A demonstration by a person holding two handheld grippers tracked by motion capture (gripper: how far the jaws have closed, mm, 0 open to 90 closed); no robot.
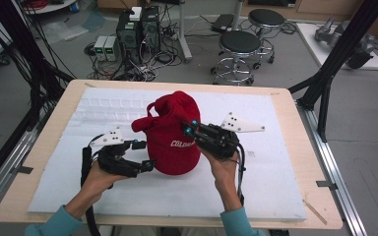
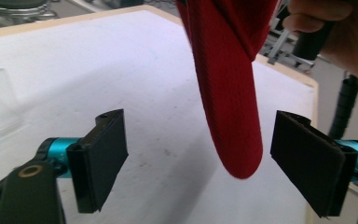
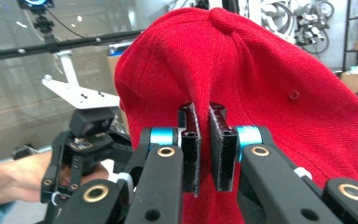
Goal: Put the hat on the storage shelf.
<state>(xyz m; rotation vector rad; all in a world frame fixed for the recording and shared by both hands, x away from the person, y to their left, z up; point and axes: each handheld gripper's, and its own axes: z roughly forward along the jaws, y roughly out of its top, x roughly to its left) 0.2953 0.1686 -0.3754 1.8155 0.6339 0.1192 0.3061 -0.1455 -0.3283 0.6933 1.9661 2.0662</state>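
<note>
Right gripper (image 3: 204, 154) pinches red cap (image 3: 261, 93) upright, brim (image 2: 230, 116) hanging down.

The red cap's (image 2: 228, 93) crown is cut off by the left gripper view's top edge.

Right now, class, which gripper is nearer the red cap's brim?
Left. The left gripper has its open jaws either side of the red cap's brim; the right gripper pinches the crown.

Even indoor light — soft, slightly blurred
</note>
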